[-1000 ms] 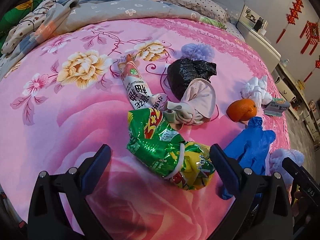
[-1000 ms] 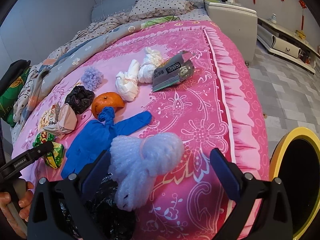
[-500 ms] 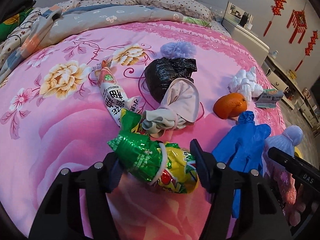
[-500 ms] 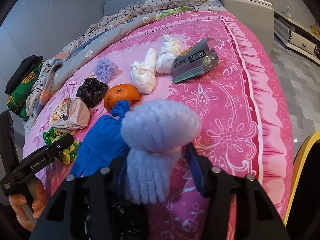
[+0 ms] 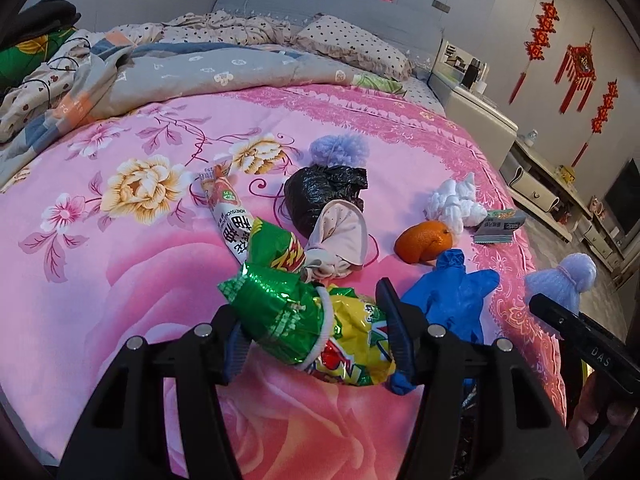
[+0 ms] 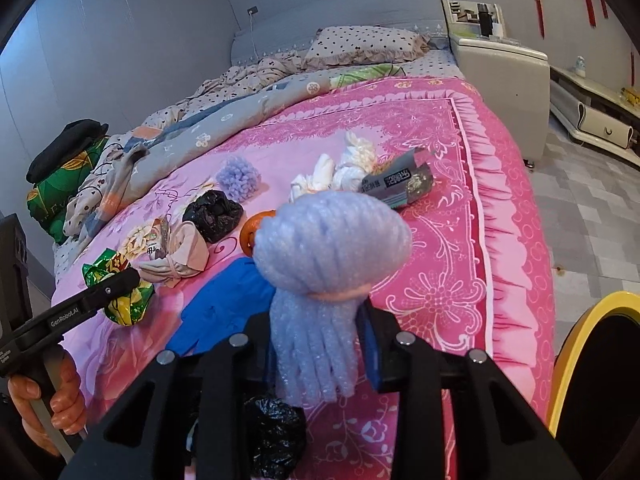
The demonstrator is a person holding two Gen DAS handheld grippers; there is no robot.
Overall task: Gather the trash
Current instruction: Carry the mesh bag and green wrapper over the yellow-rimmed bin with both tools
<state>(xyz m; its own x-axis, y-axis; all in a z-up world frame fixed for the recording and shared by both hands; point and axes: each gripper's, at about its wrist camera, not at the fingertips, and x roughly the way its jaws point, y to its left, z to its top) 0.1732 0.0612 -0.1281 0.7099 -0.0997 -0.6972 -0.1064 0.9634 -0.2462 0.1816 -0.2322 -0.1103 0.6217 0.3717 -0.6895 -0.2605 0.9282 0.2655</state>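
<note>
My left gripper [image 5: 316,328] has its jaws closing on a crumpled green and yellow snack bag [image 5: 288,308], pads pressing it from both sides, a little above the pink bedspread [image 5: 120,280]. In the right wrist view my right gripper [image 6: 316,332] is closing on the stem of a lilac foam bundle [image 6: 332,240], whose round head stands above the fingers. A sausage wrapper [image 5: 228,212], a black bag [image 5: 320,192], a beige cloth bundle [image 5: 340,236], an orange [image 5: 424,240], a blue glove [image 5: 452,296], white wads [image 5: 452,204] and a grey packet [image 5: 496,226] lie on the bed.
A yellow-rimmed bin [image 6: 580,328] stands on the floor by the bed's right edge. A black bag [image 6: 276,432] shows under my right gripper. A rumpled quilt [image 5: 200,76] and pillow [image 5: 352,44] fill the far end. A white cabinet [image 6: 500,76] flanks the bed.
Both grippers went from wide open to clamped: the left on the snack bag, the right on the foam bundle. Both items have risen off the bedspread.
</note>
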